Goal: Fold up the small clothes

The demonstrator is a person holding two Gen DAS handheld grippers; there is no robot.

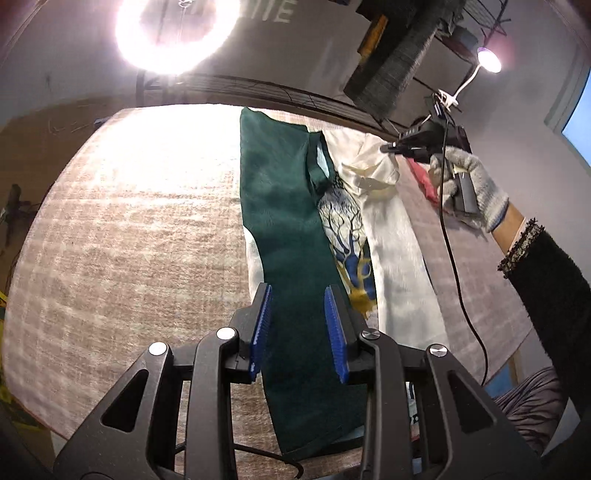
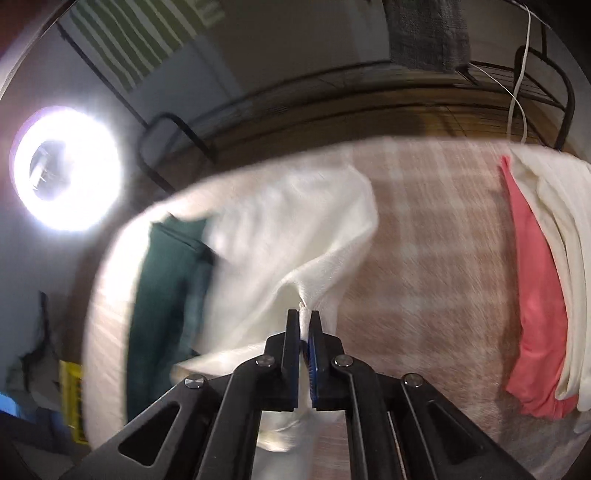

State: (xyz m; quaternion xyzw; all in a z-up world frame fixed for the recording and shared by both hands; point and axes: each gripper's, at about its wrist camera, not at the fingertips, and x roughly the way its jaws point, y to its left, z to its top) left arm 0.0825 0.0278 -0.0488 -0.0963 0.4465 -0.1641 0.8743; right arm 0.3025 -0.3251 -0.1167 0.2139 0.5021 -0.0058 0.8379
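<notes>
A small shirt lies on the plaid-covered table (image 1: 147,240), its dark green side (image 1: 280,206) folded over the white side (image 1: 395,251), with a tree print (image 1: 351,236) showing between them. My left gripper (image 1: 299,328) hovers open above the green panel near the table's front edge; its blue pads (image 1: 262,325) press on nothing. At the far right a gloved hand (image 1: 476,184) holds my right gripper (image 1: 386,148) at the white sleeve. In the right wrist view that gripper (image 2: 304,319) is shut on a pinch of the white cloth (image 2: 295,229), which is lifted and drawn taut.
A pink garment (image 2: 535,295) and a cream one (image 2: 561,240) lie at the table's right edge. A black cable (image 1: 461,277) hangs from the right gripper over the table. A ring light (image 1: 173,29) glares behind the far edge, by a dark wire rack (image 2: 177,136).
</notes>
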